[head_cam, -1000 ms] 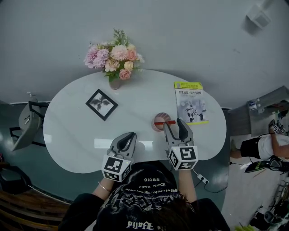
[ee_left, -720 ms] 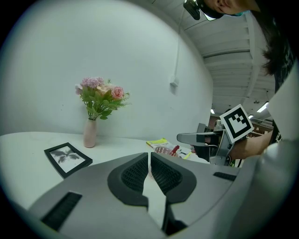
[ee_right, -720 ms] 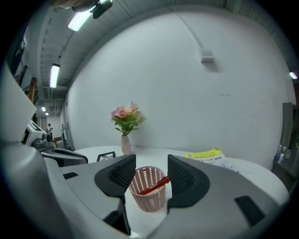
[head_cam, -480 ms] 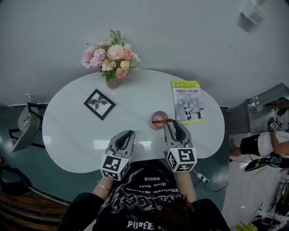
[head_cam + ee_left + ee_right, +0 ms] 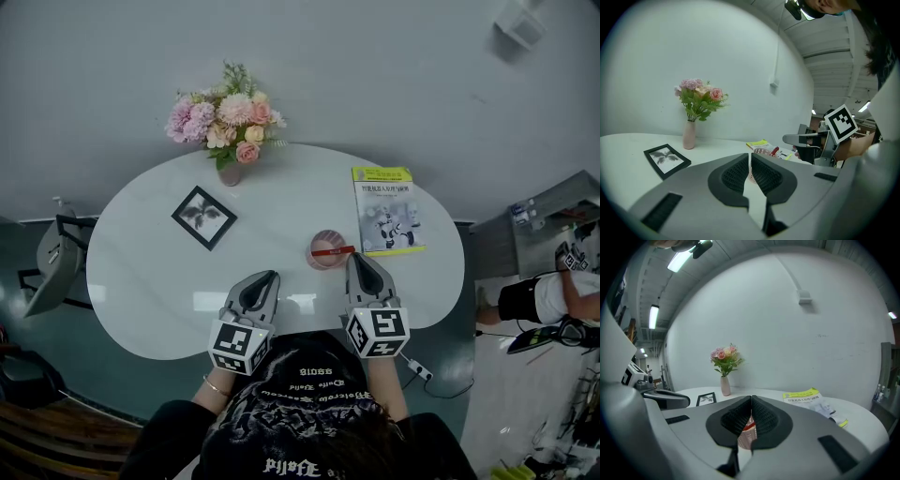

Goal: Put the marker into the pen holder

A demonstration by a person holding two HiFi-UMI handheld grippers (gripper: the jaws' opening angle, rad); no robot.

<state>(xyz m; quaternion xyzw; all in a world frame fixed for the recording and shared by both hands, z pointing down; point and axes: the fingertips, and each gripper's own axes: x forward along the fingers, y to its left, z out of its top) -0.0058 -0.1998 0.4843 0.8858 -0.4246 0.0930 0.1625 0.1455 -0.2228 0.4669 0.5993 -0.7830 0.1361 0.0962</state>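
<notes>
A white oval table (image 5: 141,281) stands against a pale wall, set with a vase of flowers (image 5: 228,131), a framed picture (image 5: 203,217) and a booklet (image 5: 386,211). The right gripper (image 5: 358,258) is closed on the near end of the red marker (image 5: 333,250), which lies across the rim of the pink pen holder (image 5: 323,261). The left gripper (image 5: 269,277) rests beside it, jaws together and empty. Only the right gripper view shows the marker between the pads (image 5: 761,420), and only the head view shows a chair (image 5: 47,258) at the table's left.
</notes>
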